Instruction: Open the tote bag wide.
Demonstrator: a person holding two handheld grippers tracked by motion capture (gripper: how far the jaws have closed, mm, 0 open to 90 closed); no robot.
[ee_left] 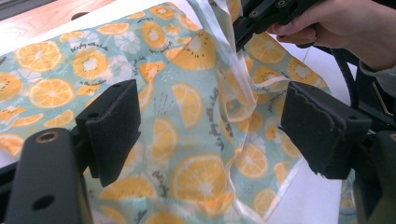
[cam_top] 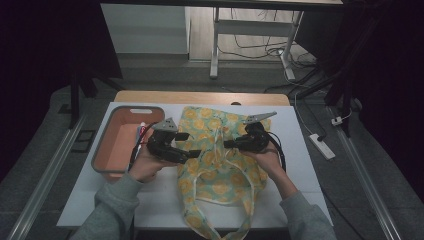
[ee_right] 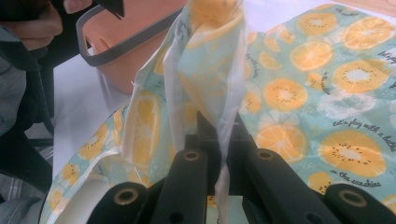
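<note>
Bag (cam_top: 220,165) lies flat on the tabletop (cam_top: 300,150), right under both of my hand-held grippers, printed face up. Right hand-held gripper (cam_top: 231,144) is clenched on a raised fold of it: in the right gripper view the fabric strip (ee_right: 219,84) stands up straight out of the closed jaws. Left hand-held gripper (ee_left: 212,126) is released, jaws wide apart, hovering over the cloth with that lifted fold in front of it, between its pads (ee_left: 114,126).

My read: I'm opening the bag mouth.
- Left needs to take one layer only, at the hem just beside the right's pinch. Grabbing both layers shuts the mouth again.
- Close on the stitched edge, not mid-panel; it should slip less there.
- Then pull the two grips apart gently, low over the tabletop.

Materials:
- Bag looks like thin coated or non-woven fabric, slightly glossy, teal with orange-slice print. Limp, creases easily, holds no shape.
- Pale, semi-translucent inner lining shows at the fold.
- Long strap loops (cam_top: 240,220) trail toward me, over the near edge.
- Orange bin (cam_top: 125,142) beside the left hand-held gripper: rigid, grey rim, rounded corners.
</note>
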